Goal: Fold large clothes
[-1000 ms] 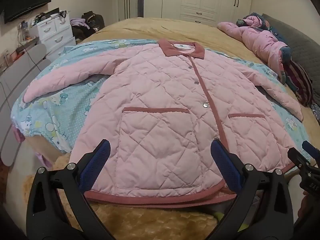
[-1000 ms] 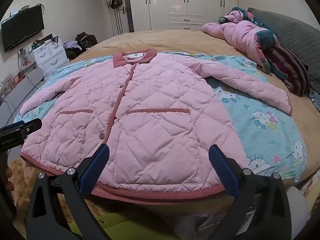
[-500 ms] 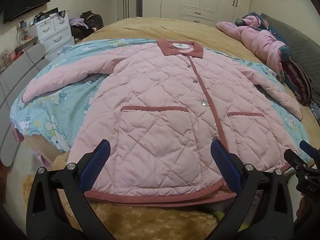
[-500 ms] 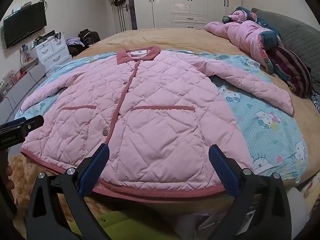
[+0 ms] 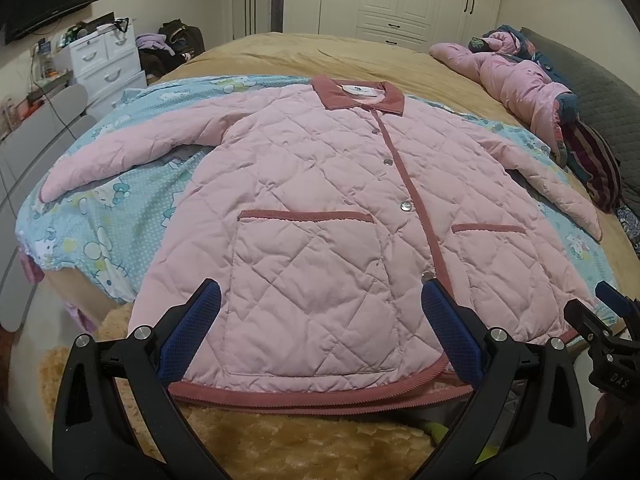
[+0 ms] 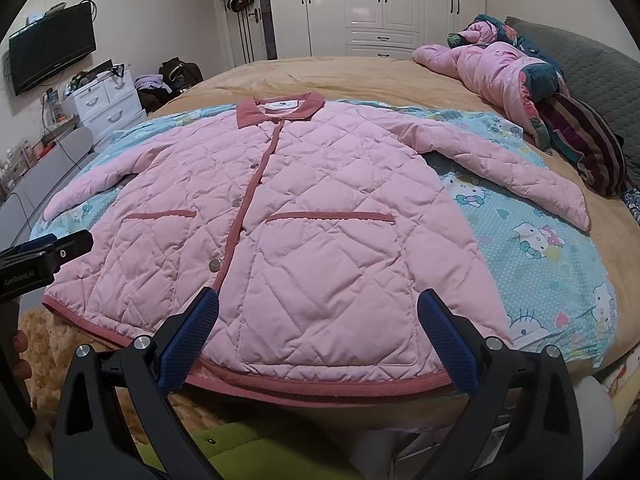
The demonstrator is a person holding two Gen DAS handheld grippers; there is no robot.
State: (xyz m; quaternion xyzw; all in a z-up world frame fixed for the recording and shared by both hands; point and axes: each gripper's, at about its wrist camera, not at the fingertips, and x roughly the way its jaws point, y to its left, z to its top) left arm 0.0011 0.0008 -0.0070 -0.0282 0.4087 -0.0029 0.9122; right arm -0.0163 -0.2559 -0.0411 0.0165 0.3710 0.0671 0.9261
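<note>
A pink quilted jacket [image 5: 320, 208] with a dusty-rose collar, placket and hem lies face up and spread flat on the bed, both sleeves stretched out sideways. It shows in the right wrist view too [image 6: 280, 232]. My left gripper [image 5: 318, 300] is open and empty, hovering over the hem at the jacket's left pocket. My right gripper [image 6: 318, 312] is open and empty, over the hem at the right pocket. Each gripper also shows at the edge of the other's view.
The jacket rests on a light-blue cartoon-print sheet [image 6: 540, 248] over a tan bedspread [image 5: 320, 52]. A pile of other clothes [image 6: 520, 76] and a dark grey pillow [image 6: 592, 68] lie at the far right. A white drawer unit [image 5: 104, 64] stands left; wardrobes stand behind.
Both grippers have drifted slightly, the right one a bit to the left and back. The jacket has not moved and both grippers stay open.
</note>
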